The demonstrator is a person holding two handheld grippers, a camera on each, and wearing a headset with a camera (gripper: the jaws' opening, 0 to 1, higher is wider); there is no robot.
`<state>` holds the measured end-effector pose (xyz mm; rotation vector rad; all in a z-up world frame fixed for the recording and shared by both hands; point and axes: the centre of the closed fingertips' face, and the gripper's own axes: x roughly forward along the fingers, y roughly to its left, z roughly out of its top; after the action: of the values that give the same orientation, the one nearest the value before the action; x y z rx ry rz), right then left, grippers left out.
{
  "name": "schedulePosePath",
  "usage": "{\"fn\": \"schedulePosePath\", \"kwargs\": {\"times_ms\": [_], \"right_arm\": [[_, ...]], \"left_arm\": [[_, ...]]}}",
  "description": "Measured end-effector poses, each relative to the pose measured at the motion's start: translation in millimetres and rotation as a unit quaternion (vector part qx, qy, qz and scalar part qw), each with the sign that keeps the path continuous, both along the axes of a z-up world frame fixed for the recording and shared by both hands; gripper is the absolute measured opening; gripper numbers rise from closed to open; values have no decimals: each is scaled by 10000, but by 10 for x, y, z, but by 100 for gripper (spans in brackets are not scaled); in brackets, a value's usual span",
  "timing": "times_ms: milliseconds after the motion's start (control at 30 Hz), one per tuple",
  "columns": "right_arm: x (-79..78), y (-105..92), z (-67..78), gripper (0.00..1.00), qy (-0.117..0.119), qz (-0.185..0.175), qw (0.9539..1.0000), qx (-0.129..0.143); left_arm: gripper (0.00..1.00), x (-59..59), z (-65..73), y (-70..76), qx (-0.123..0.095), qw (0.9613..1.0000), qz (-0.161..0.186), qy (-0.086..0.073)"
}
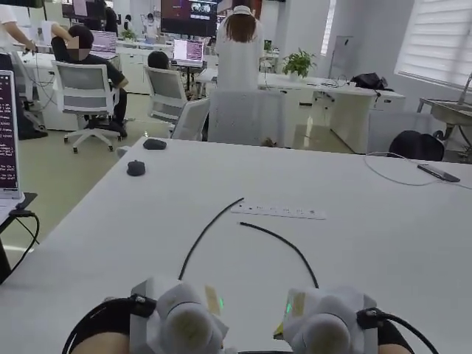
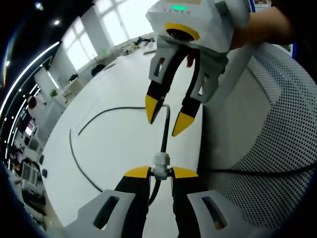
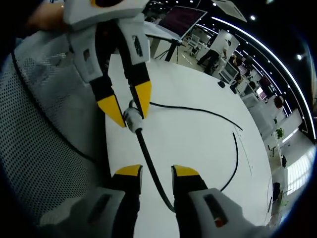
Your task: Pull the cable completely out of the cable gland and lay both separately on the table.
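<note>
The white cable gland (image 2: 161, 166) sits pinched between the yellow tips of my left gripper (image 2: 160, 172), which is shut on it. A black cable (image 2: 165, 130) runs out of the gland and passes between the tips of my right gripper (image 2: 168, 114). In the right gripper view, the right gripper (image 3: 156, 171) stands open, its jaws either side of the cable (image 3: 147, 156) without touching it. There the left gripper (image 3: 126, 104) holds the gland (image 3: 132, 119) just ahead. More black cable (image 1: 203, 236) curves across the white table (image 1: 383, 243).
A white strip (image 1: 279, 212) lies mid-table past the cables. Two dark mice (image 1: 136, 168) sit at the far left, a phone (image 1: 438, 172) at the far right. A monitor (image 1: 7, 133) stands at the left edge. A mesh chair back (image 2: 267, 124) is close beside the grippers.
</note>
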<state>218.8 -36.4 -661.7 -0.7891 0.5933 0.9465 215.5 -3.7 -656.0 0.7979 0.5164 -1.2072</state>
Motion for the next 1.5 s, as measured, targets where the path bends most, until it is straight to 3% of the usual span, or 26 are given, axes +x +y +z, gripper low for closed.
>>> {"fn": "schedulePosePath", "kwargs": {"times_ms": [67,167,367,567,633,700,833,1000,1067,1167,1200,1267,1333,1400,1500], "right_arm": [[-54,71,14,19,-25,222,9997,26],[-67,45,-27,5,-21,270,9996,-122],[-59,17,-55,5,113,178,9998,-48],[-32,-65,-84,5,126,37,9997,-186],[4,-156,-117,4,128,-123,9993,-337],[19,-256,-161,5,257,-385,9980,-433],[76,-399,-189,5,272,-674,9957,-566],[98,-593,-237,5,384,-1129,9898,-777],[90,-633,-257,6,418,-1183,9885,-847],[61,-712,-294,6,405,-1008,9865,-1229],[55,-704,-295,8,382,-1011,9865,-1232],[41,-567,-267,19,464,-1045,9902,-807],[31,-445,-235,25,449,-830,9937,-607],[25,-348,-195,25,257,-426,9964,-694],[-20,-154,-134,24,128,-72,9989,-452]], "left_arm": [[17,-8,4,-5,-6,10000,-21,-2],[17,-14,-2,2,14,10000,-22,14],[17,-19,-15,-21,-2,10000,-19,61],[16,9,-34,11,42,9999,95,94],[16,59,-56,74,182,9997,186,0],[16,76,-62,92,156,9995,264,53],[16,99,-51,103,149,9993,356,33],[16,130,-57,144,177,9987,476,25],[17,136,-59,153,218,9986,475,-20],[17,127,-64,144,270,9987,428,-72],[17,128,-66,151,316,9986,415,-111],[17,121,-57,137,288,9988,386,-119],[17,114,-48,120,273,9989,336,-156],[17,106,-43,105,273,9990,286,-188],[17,86,-46,82,375,9987,152,-324]]}}
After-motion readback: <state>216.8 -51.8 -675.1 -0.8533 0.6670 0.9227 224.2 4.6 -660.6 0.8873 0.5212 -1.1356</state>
